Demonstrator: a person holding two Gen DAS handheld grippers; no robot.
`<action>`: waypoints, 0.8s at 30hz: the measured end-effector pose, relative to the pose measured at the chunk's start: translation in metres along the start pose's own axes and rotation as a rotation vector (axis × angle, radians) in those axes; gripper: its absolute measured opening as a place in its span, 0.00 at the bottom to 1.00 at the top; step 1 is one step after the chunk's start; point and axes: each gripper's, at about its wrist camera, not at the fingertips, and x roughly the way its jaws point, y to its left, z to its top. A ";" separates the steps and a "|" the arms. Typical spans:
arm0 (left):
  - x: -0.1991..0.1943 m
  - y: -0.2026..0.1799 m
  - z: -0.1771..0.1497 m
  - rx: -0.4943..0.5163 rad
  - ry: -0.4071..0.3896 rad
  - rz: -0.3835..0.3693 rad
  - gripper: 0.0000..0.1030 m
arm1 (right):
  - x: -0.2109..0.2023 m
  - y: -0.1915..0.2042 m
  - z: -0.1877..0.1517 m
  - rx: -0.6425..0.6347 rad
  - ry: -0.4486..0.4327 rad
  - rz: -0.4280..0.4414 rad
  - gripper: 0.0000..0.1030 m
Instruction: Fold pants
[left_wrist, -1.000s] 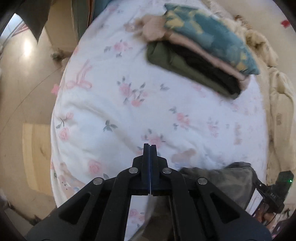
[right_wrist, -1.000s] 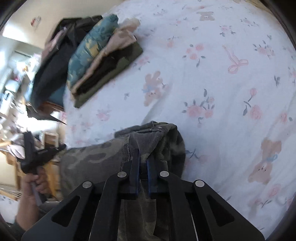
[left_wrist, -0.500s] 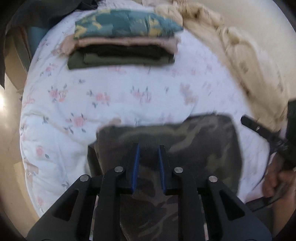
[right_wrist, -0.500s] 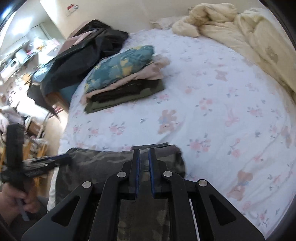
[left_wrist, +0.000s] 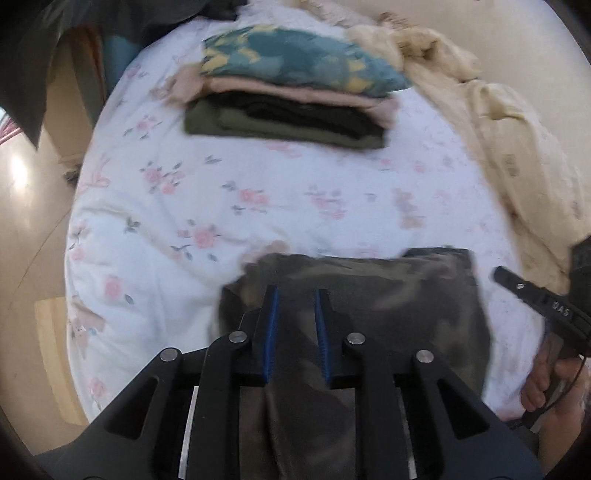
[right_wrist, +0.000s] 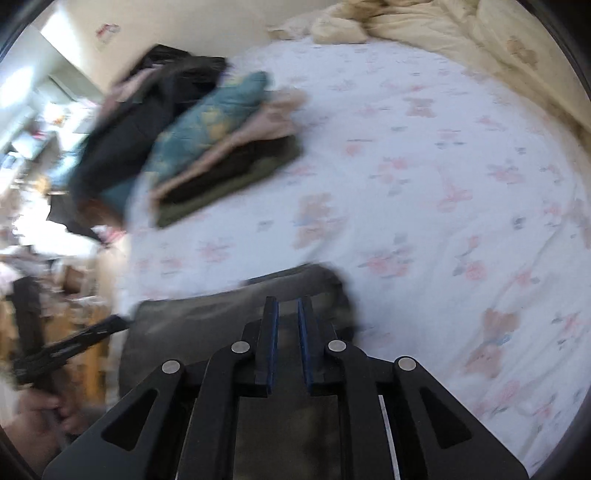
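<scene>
Change: one second back my left claw (left_wrist: 294, 295) was pinched flat on nothing and my right claw (right_wrist: 287, 303) was clamped on a bunched edge of the camo pants (left_wrist: 388, 295); now both stand with a narrow gap between the blue pads, the left gap a little wider than the right.
Grip: cloth shows under and between both pairs of fingers, but I cannot tell whether either claw is touching it; I see none pinched.
Meaning: I judge the last fold has just been laid down and let go, so the pants look close to finished; what remains may be smoothing or moving them to the stack.
Pants, place: near edge of the bed (left_wrist: 177, 206), at 6 o'clock in both wrist views, well apart from the folded stack (left_wrist: 291, 96) at 12 o'clock in the left view and 10 o'clock in the right.
Pants, look: dark camouflage, a compact rectangle, far edge fairly straight, its left corner slightly ragged in the left view; both views are blurred, so fine creases are unreadable.
Other: cream duvet (left_wrist: 517, 140) is heaped at 2 o'clock.
</scene>
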 end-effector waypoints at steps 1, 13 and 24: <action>-0.006 -0.006 -0.007 0.000 0.005 -0.040 0.14 | -0.002 0.013 -0.006 -0.025 0.023 0.044 0.12; 0.034 -0.020 -0.076 0.089 0.211 -0.062 0.01 | 0.042 0.044 -0.075 -0.127 0.249 -0.058 0.07; 0.010 0.018 -0.107 -0.021 0.255 0.001 0.01 | -0.002 -0.011 -0.118 0.053 0.259 -0.236 0.12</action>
